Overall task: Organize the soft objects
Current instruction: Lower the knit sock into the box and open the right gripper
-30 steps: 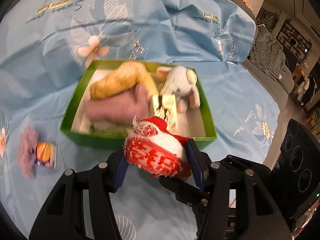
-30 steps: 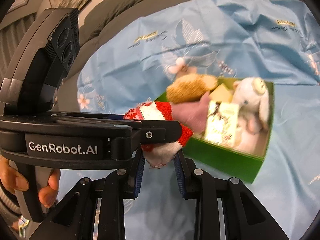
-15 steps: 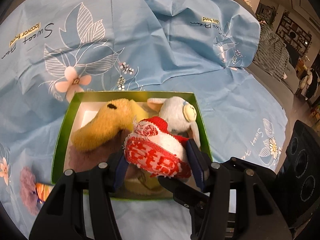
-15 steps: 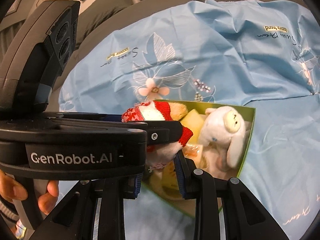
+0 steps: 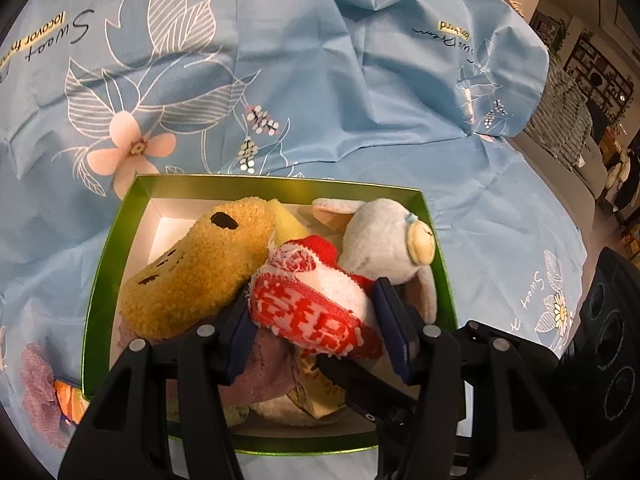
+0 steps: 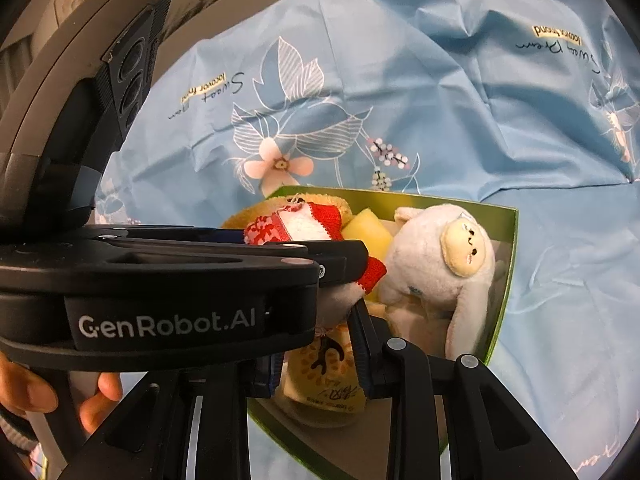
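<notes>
Both grippers have been carried forward since a second ago, so the red-and-white knitted sock (image 5: 316,312) is now held over the green box (image 5: 102,276). It is clamped by the left gripper (image 5: 320,336); its lower end is pinched by the right gripper (image 6: 320,344).

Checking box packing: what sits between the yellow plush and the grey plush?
The red-and-white knit sock, held above the green box by both grippers, left and right. Clearest in the left wrist view.
</notes>
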Tool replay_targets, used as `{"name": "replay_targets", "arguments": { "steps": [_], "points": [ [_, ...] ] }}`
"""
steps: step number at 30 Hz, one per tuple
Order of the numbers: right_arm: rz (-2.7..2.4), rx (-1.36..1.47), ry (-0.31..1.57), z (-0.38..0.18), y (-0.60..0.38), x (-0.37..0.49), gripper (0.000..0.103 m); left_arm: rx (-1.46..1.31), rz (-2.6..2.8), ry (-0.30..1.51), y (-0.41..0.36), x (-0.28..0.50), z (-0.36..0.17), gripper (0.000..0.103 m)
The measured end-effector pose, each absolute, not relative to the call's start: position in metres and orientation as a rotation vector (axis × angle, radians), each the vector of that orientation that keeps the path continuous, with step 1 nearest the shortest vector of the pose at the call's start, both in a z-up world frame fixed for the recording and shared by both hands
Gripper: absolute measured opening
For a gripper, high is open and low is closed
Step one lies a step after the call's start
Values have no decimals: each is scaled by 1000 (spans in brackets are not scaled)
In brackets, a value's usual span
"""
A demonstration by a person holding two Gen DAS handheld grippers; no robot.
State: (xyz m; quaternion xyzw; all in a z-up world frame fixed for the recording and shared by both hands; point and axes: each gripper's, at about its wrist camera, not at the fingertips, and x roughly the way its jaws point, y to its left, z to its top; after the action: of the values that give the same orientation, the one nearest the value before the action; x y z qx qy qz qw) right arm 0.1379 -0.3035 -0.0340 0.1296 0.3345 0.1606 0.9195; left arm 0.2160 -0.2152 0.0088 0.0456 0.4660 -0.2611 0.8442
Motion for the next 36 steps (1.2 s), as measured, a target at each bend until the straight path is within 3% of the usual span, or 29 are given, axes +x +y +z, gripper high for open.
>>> {"name": "replay_targets", "arguments": {
  "steps": [20, 28, 31, 36],
  "points": [
    [305, 262, 780, -46, -298, 154, 32, 90, -520, 1023, -213, 226, -8, 59],
    [274, 218, 780, -41, -294, 146, 40, 84, -506, 1043, -208, 222, -11, 71],
    [256, 201, 767, -37, -294, 140, 47, 84, -492, 1052, -205, 220, -11, 80],
    [231, 192, 730, -27, -299, 124, 58, 101, -488, 1041, -202, 210, -7, 81]
  ]
}}
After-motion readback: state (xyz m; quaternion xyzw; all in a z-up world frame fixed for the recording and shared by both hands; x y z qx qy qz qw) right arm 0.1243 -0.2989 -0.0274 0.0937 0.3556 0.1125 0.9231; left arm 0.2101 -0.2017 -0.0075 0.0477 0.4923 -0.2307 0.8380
